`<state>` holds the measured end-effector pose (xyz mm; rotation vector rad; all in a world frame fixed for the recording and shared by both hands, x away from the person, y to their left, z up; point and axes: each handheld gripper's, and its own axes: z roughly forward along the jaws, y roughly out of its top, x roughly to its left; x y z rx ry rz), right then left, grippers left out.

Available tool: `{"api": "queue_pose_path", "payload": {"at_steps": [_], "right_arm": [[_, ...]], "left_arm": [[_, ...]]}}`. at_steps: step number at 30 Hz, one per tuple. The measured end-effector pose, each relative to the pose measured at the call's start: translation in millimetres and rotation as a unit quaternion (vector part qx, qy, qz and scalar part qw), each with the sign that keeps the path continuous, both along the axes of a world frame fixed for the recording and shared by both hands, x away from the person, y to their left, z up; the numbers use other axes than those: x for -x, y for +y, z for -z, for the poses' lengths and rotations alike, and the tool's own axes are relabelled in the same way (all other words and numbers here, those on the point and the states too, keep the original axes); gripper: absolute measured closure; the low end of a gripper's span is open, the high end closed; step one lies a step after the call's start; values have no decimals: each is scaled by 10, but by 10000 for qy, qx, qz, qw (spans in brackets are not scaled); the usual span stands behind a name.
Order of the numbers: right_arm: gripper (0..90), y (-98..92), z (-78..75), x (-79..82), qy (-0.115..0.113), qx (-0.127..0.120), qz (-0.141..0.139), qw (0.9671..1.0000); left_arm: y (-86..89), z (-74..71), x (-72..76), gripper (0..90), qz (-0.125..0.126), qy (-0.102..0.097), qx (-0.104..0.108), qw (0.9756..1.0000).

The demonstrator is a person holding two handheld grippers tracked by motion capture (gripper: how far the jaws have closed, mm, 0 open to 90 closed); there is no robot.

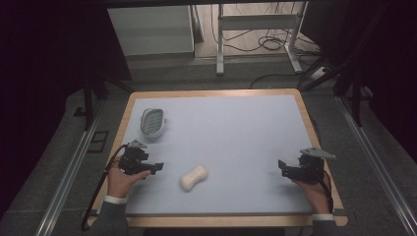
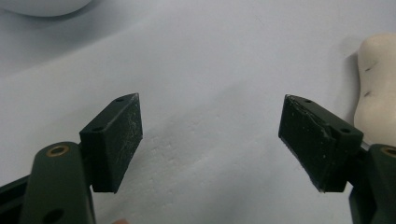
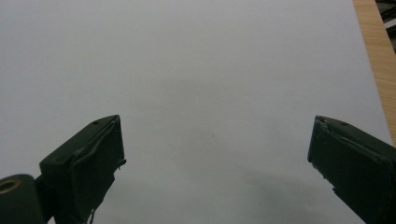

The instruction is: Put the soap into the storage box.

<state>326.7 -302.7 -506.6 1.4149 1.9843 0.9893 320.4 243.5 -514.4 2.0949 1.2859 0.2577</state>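
Note:
A cream, peanut-shaped bar of soap (image 1: 193, 177) lies on the pale blue mat (image 1: 226, 137), near its front. A white oval soap dish (image 1: 152, 122) with a ribbed inside sits at the mat's back left. My left gripper (image 1: 158, 167) is low over the mat just left of the soap, open, with nothing between its jaws. In the left gripper view (image 2: 210, 128) the soap (image 2: 376, 88) shows just past the right jaw, and the dish's rim (image 2: 44, 5) sits at the top left. My right gripper (image 1: 282, 167) hovers at the mat's right, open and empty (image 3: 215, 144).
The mat covers a wooden-edged table (image 1: 314, 128). Beyond it stand a white desk frame (image 1: 258, 29) with cables on the floor and a white cabinet (image 1: 152, 29). Metal rails (image 1: 69, 172) run along both sides of the table.

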Motion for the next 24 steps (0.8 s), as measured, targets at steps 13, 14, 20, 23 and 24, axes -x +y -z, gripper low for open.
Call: {"api": "queue_pose_path", "payload": {"at_steps": [13,14,20,23,24], "right_arm": [[57,-48,3,34,-60,-118,-8,9999],[57,-53,5,37,-65,-100,-15,9999],[73,-100,12,68,-111,-73,-67,9999],[73,-119,-2,74,-123,-92,-38,9999],[73,-127,-8,77,-148,-90,-23,9998]], "left_arm": [[-21,-87,93,249,-183,-255,30,9995],[-19,-94,104,250,-205,-304,14,9993],[-20,-123,149,243,-316,-343,32,9989],[-28,-119,154,240,-279,-330,25,9991],[-29,-118,154,239,-266,-324,35,9991]]}}
